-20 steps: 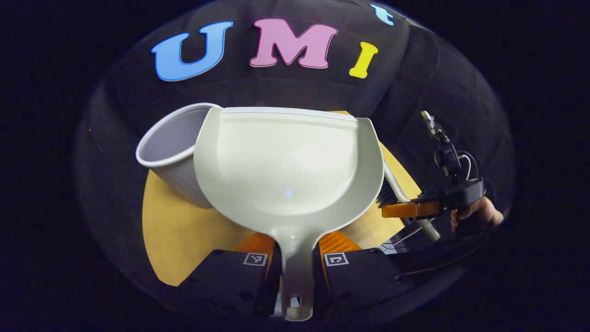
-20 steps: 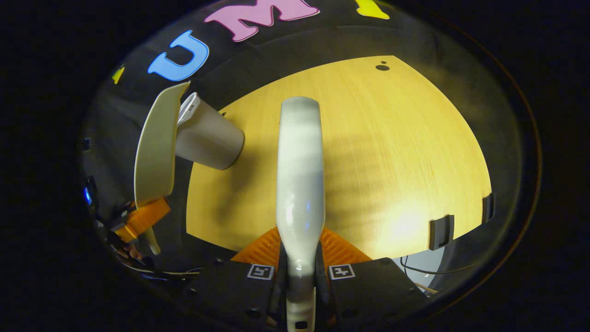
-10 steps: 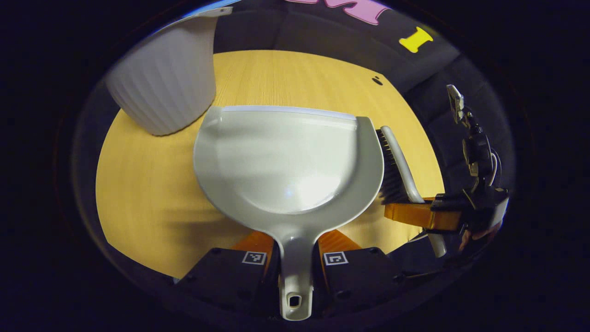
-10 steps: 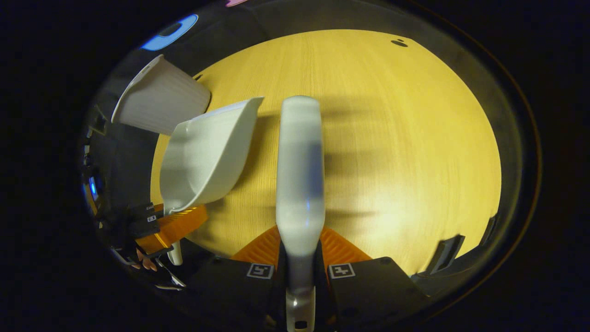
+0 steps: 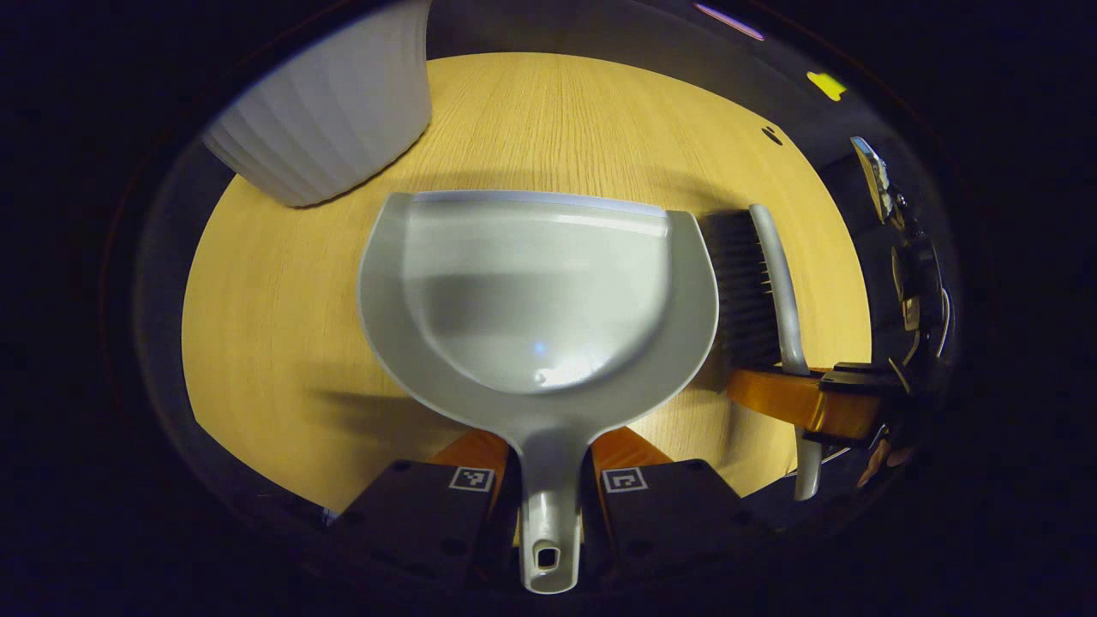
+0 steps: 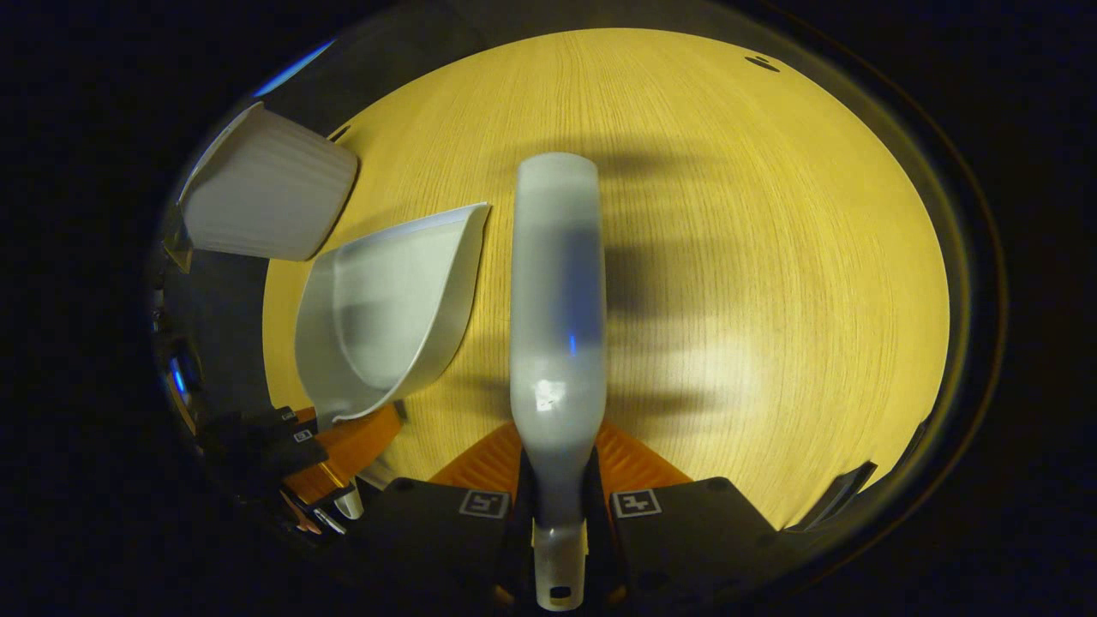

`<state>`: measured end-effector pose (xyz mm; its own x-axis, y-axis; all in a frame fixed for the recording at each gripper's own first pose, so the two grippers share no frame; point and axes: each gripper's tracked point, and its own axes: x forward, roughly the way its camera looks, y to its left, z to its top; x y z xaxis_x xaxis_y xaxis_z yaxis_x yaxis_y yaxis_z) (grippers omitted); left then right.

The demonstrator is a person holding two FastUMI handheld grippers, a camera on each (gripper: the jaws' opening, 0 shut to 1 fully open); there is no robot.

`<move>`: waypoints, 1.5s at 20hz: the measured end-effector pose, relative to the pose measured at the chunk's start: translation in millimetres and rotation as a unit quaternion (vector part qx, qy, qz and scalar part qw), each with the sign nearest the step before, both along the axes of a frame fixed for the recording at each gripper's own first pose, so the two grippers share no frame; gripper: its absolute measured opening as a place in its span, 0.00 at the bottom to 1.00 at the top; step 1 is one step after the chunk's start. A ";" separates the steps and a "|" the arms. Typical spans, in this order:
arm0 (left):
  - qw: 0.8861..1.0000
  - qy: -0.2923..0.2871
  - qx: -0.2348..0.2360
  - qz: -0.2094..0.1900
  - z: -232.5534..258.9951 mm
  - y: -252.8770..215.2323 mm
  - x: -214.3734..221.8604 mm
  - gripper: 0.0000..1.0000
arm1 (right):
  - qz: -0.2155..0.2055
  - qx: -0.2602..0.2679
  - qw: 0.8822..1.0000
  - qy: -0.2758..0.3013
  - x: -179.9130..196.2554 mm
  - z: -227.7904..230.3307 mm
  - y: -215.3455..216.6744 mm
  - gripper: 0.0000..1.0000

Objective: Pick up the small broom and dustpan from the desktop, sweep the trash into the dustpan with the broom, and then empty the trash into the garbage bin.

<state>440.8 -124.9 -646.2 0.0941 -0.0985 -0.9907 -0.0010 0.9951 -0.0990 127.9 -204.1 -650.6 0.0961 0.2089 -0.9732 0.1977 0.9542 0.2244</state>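
My left gripper (image 5: 552,480) is shut on the handle of the pale grey dustpan (image 5: 536,291), which lies low over the wooden desktop (image 5: 283,291), its pan bare inside. Beside it on the right, the small broom (image 5: 767,283) with dark bristles is held by my right gripper (image 5: 806,403). In the right gripper view my right gripper (image 6: 559,493) is shut on the broom's white handle (image 6: 557,300), which points away over the desktop (image 6: 771,257). The dustpan (image 6: 386,317) and the left gripper (image 6: 334,446) sit at the left there.
The white ribbed garbage bin (image 5: 330,111) stands at the desktop's far left corner, seen too as the bin (image 6: 261,201) in the right gripper view. A small dark hole (image 6: 763,62) marks the desktop's far side. A person's fingers (image 5: 878,454) hold the right gripper.
Both grippers have dropped from beside the bin's rim toward the desktop. The dustpan has levelled out low over the wood, and the broom has come down alongside its right edge.
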 end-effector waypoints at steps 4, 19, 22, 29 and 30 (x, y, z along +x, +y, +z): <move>1.000 0.011 -0.006 0.003 0.4 -3.7 -1.7 0.31 | 0.012 -0.007 1.000 -0.001 1.2 6.6 -1.0 0.46; 0.992 -0.119 0.014 0.027 92.1 -7.9 -26.7 0.86 | 0.052 -0.033 0.986 -0.157 9.1 80.8 -40.3 1.00; 0.979 -0.202 -0.018 0.019 150.4 -26.2 -24.8 0.87 | 0.048 -0.026 0.969 -0.239 15.6 142.3 -33.9 0.89; 0.893 -0.449 -0.024 0.009 270.6 -18.5 -29.8 0.86 | 0.007 -0.047 0.875 -0.482 22.4 316.3 -6.9 0.98; 0.877 -0.480 -0.021 0.010 276.3 -13.8 -34.3 0.86 | 0.000 -0.052 0.858 -0.510 17.1 337.8 -6.5 0.98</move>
<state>406.5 -138.7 -369.9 0.8847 -0.1208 -0.4502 0.0844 0.9914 -0.1000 145.0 -210.5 -312.8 0.9097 0.1255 -0.3958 -0.0511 0.9798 0.1933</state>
